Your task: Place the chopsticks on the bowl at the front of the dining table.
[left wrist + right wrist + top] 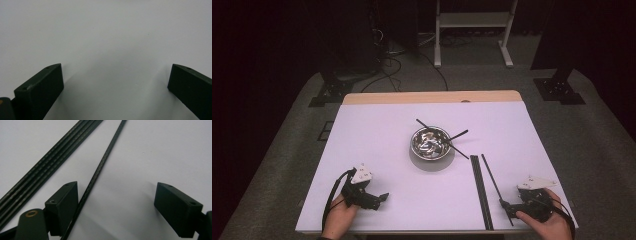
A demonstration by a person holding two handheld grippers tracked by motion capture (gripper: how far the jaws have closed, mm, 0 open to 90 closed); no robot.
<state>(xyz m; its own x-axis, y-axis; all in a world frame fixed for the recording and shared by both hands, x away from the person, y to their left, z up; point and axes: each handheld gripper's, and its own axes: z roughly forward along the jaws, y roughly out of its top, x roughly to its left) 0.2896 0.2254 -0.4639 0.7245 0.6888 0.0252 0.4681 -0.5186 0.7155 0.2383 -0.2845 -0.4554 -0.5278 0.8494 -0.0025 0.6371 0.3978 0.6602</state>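
Fingers of the right gripper (117,205) stand apart around a single black chopstick (100,167) on the desk (377,145); left gripper (115,82) fingers also apart, empty

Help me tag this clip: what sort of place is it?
Probably a lab or recording studio: a white-topped table amid black curtains, loose floor cables, and a staged metal bowl with chopsticks.

Black chopsticks (482,192) lie on a white table (377,145) beside a shiny silver bowl (431,142).
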